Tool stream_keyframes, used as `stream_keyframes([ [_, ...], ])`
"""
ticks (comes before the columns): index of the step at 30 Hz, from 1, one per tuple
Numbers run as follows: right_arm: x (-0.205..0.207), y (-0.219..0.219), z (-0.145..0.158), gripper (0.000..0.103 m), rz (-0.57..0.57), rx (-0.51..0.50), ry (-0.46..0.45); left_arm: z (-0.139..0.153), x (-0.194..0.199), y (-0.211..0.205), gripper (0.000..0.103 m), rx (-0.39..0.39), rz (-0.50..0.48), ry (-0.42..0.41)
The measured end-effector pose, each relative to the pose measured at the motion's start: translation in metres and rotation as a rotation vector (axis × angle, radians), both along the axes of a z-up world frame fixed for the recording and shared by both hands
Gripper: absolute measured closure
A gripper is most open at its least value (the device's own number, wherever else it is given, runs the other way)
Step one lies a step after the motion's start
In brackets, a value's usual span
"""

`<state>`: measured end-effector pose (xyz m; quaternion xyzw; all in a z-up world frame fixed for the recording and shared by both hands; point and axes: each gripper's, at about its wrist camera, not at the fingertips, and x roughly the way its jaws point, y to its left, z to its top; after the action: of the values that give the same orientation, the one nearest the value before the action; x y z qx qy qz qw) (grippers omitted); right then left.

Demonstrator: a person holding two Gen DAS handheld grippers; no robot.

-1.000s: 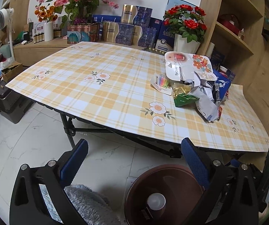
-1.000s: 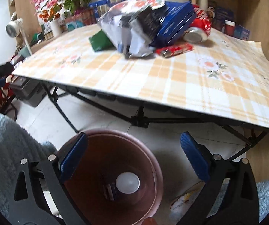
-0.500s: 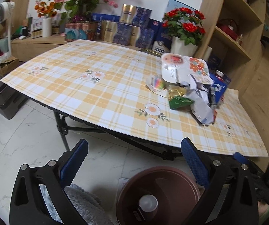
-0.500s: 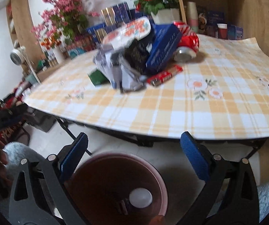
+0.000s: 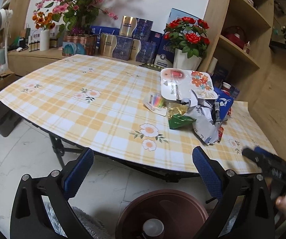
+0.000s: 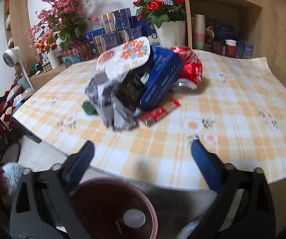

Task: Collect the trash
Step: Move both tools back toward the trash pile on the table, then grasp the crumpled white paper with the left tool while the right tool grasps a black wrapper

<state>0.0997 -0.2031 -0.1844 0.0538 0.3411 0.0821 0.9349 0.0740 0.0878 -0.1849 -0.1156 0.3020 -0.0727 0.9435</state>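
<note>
While the trash pile (image 6: 137, 87) is still sitting heaped on the checked tablecloth (image 6: 232, 103) — crushed red can (image 6: 190, 67), blue box (image 6: 161, 81), crumpled wrappers and a flowered card (image 6: 127, 57) — the brown bin (image 6: 111, 209) on the floor below the table edge is holding only a pale cup or two, so most of the collecting is lying ahead. Both tongs are empty: the right gripper (image 6: 143, 155), angled down toward the pile, has just been narrowing its jaws on nothing, and the left gripper (image 5: 143, 163) is hovering wide apart over the bin.
</note>
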Motion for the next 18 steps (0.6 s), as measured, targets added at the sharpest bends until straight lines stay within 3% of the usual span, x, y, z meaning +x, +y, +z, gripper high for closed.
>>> stream_keyframes([
  [4, 0.030, 0.002, 0.012, 0.028, -0.001, 0.067, 0.008, -0.001, 0.005, -0.004, 0.010, -0.025, -0.012, 0.002],
  [7, 0.058, 0.005, 0.020, 0.037, -0.028, 0.116, 0.015, -0.004, 0.011, -0.007, 0.010, -0.049, -0.027, 0.016],
  [16, 0.109, 0.027, 0.011, 0.043, -0.058, 0.142, 0.103, -0.011, 0.022, -0.010, 0.010, -0.083, -0.051, 0.051],
  [18, 0.113, 0.027, 0.007, 0.053, -0.067, 0.144, 0.122, -0.011, 0.022, -0.009, 0.010, -0.085, -0.046, 0.055],
])
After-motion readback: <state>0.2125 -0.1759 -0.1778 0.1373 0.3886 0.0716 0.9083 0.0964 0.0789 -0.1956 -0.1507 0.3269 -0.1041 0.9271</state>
